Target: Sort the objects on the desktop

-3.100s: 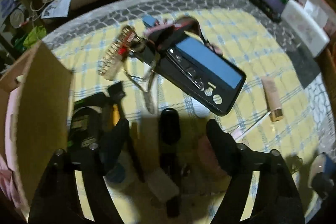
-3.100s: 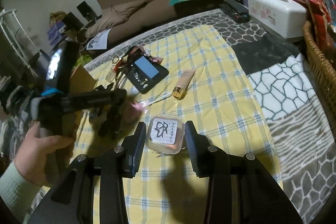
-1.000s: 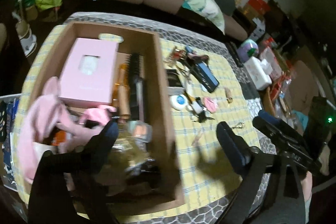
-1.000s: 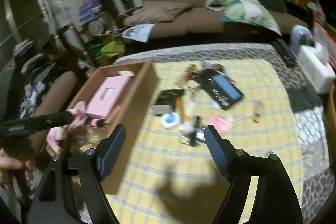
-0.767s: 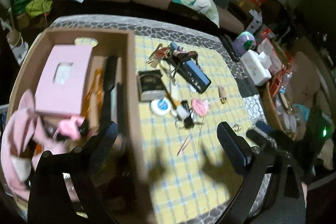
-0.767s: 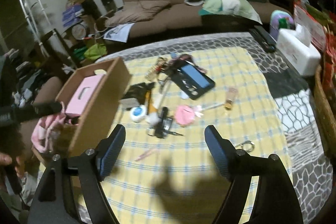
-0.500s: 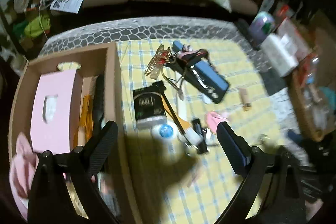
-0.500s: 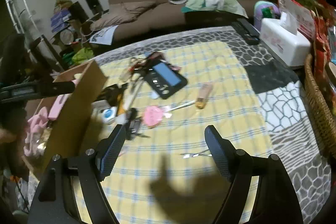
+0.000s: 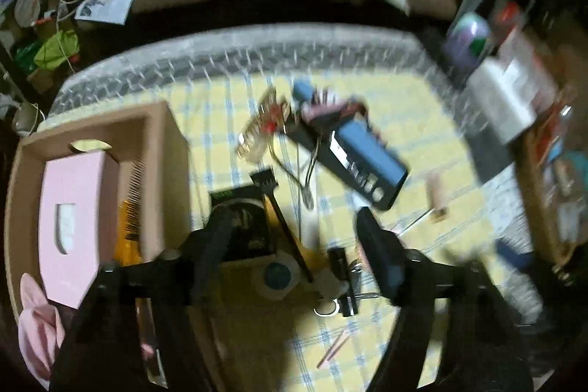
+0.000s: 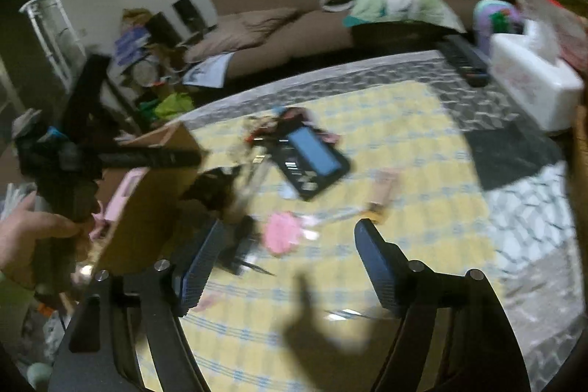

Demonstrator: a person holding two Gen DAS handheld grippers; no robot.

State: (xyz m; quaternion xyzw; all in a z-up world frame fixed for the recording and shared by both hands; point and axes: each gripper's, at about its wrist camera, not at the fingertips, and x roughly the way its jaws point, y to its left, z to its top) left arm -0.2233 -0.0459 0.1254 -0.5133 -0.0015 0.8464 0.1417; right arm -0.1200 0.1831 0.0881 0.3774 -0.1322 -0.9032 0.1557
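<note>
Counter (image 9: 422, 120), yellow check cloth; box (image 9: 165, 149) at its left edge, part filled. Clutter lies just right of box. Your L gripper (image 9: 294, 237), jaws apart and just been narrowing, nothing clamped, hangs over black pack (image 9: 240, 219), round tin (image 9: 276, 276) and clip (image 9: 340, 267): nearer hand. Brush (image 9: 279, 208) runs near-far, bristles far. R gripper (image 10: 286, 259), jaws apart, empty, w/ pink item (image 10: 281, 232) just ahead.

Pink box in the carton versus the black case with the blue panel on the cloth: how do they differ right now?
The pink rectangular box lies inside the brown cardboard carton, already sorted; the black case with the blue panel lies out on the yellow checked cloth. The pink box sits square to the carton walls; the black case lies askew among clutter. Both lie flat, and neither gripper touches them.
</note>
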